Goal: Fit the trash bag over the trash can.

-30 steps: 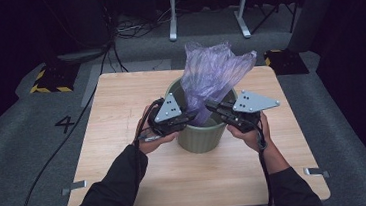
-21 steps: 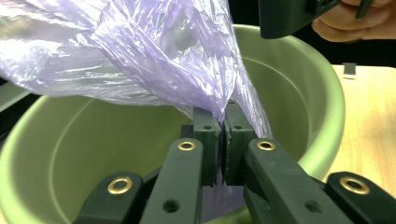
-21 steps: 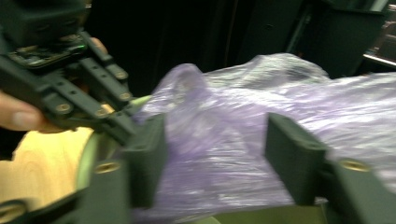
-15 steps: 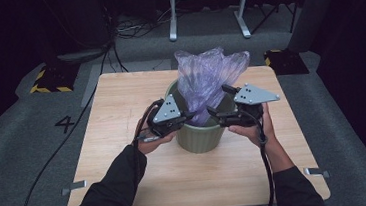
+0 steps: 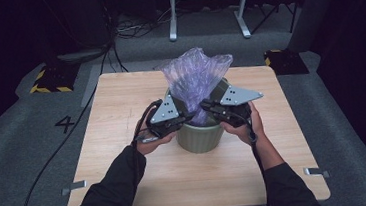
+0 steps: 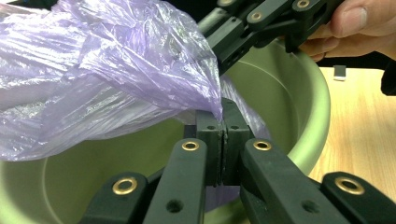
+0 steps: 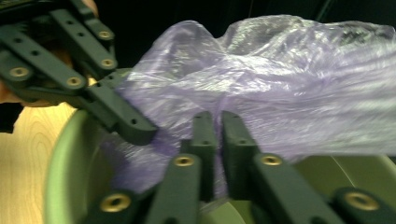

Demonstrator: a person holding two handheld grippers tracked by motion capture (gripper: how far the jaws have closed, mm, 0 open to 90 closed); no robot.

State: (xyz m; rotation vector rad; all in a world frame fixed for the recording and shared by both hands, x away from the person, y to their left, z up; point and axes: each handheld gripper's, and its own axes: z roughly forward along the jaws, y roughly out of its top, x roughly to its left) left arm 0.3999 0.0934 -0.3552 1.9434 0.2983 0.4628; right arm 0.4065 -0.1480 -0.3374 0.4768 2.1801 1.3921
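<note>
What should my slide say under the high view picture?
Two tools pinch a purple bag over a green bin.

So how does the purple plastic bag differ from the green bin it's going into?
The purple bag is thin, see-through and crumpled; the green bin is solid, opaque and smooth-walled. The bag bunches up above the rim, mostly outside, while the bin stands upright on the table. The bag is pinched by the left gripper and the right gripper; the bin itself is not gripped. Both sit at the table's middle.

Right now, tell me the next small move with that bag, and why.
Probably draw both grippers apart toward opposite rims: the left gripper and right gripper each pinch the purple bag close together above the green bin, so its mouth looks bunched.
</note>
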